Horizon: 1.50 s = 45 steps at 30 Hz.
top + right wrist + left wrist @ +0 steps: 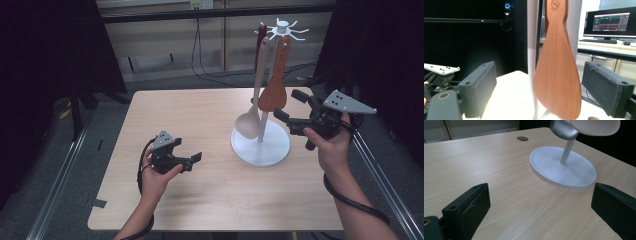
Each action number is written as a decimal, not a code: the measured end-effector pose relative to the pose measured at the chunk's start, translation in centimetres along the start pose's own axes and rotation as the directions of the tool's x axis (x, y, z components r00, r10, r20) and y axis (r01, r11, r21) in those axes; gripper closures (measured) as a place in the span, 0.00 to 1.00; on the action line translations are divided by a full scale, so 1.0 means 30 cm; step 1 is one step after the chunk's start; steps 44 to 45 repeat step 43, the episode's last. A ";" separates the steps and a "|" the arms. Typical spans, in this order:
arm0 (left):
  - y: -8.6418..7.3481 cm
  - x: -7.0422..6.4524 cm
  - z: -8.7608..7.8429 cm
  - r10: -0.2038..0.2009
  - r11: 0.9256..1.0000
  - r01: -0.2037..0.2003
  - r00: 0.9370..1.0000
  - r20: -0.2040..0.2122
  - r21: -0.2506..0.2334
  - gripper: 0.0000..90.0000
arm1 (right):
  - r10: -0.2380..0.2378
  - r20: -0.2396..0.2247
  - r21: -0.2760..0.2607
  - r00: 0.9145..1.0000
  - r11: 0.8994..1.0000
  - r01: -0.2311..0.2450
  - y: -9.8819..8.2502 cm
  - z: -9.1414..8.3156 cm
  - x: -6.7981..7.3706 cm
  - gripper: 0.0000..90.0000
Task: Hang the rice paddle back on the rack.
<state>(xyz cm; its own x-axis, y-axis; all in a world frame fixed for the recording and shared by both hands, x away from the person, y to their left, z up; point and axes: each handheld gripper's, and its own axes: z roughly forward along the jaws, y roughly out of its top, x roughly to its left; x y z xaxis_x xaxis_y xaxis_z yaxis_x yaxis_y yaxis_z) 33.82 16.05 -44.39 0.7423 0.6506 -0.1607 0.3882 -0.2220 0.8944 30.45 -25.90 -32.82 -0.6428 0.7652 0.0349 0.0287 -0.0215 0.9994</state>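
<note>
Brown wooden spatula [275, 89] hanging from white rack [260, 143] at table's [200, 200] right, beside pale spoon [248, 125], right gripper [291, 106] spread wide, spatula blade between jaws untouched, left gripper [187, 155] spread over bare tabletop

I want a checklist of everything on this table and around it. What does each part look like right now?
Surface: light wooden table, bare apart from the stand.
Job's things: white utensil stand with round base; brown wooden spatula and pale beige spoon hang from it.
Clutter: nothing seen.
Grippers: left gripper open, low over the table; right gripper open, the spatula's blade between its jaws, pads apart from it.
Cables: black cable trails along the right forearm; others run across the floor behind.
Surroundings: black curtains, computer monitor on a desk.
</note>
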 end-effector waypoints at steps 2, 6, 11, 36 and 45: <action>0.000 -0.001 0.000 0.001 1.000 -0.001 1.000 -0.001 0.000 0.02 | 0.001 0.003 0.004 1.000 1.000 -0.001 -0.015 -0.005 0.001 0.13; 0.002 -0.002 -0.002 0.007 1.000 -0.007 1.000 -0.002 -0.002 0.02 | -0.003 0.014 0.013 1.000 1.000 0.003 -0.044 -0.016 0.005 0.13; 0.002 -0.002 -0.002 0.004 1.000 -0.004 1.000 -0.002 -0.001 0.02 | 0.000 0.017 0.012 1.000 1.000 0.000 -0.070 -0.023 0.013 0.13; 0.002 -0.014 0.001 0.032 0.999 -0.032 0.999 -0.006 0.007 0.02 | -0.028 -0.002 0.124 1.000 0.992 0.028 -0.234 -0.047 0.086 0.13; 0.003 -0.018 0.007 0.030 1.000 -0.030 1.000 0.002 0.008 0.02 | -0.021 0.008 0.134 1.000 0.991 0.019 -0.252 -0.057 0.079 0.13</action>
